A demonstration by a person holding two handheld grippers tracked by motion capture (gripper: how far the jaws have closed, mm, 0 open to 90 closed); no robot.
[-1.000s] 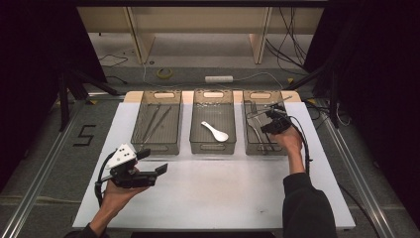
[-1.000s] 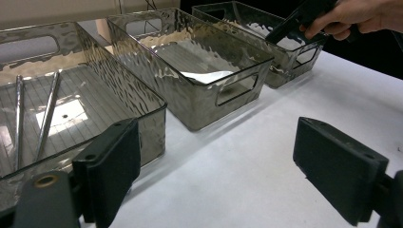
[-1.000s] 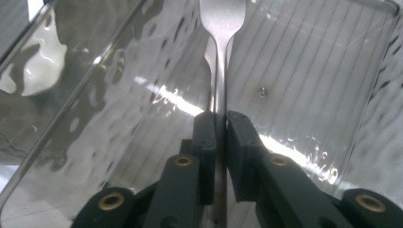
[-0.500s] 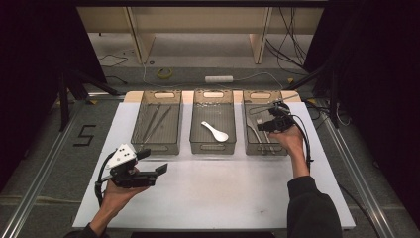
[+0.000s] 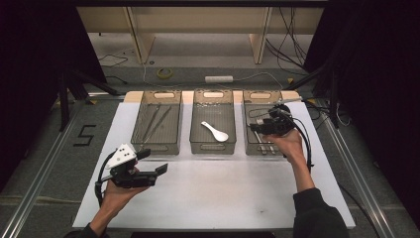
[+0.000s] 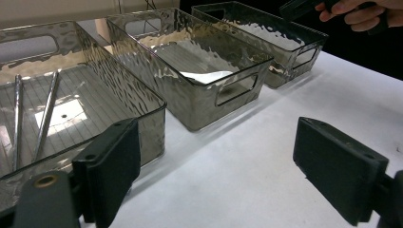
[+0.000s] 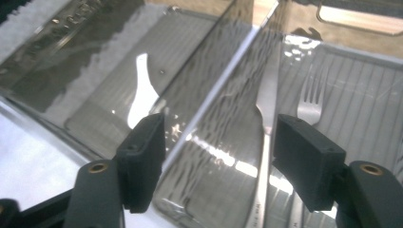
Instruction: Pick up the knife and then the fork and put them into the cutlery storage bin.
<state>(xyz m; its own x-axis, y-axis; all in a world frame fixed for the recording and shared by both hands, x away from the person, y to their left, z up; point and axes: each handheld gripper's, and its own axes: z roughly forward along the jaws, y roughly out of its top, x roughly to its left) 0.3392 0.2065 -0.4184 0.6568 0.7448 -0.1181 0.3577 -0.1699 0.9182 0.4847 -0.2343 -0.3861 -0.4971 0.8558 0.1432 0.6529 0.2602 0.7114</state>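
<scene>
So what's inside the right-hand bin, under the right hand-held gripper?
The right bin holds a fork and a knife lying flat. In the high view the open right hand-held gripper covers part of the bin, so more may be there.

A white ceramic soup spoon lies in the middle smoked-plastic bin. Two thin metal rods, perhaps chopsticks, lie side by side in the left smoked-plastic bin. The bins stand on a white tabletop. Beyond the table a white power strip and a yellow tape roll lie on the floor.
</scene>
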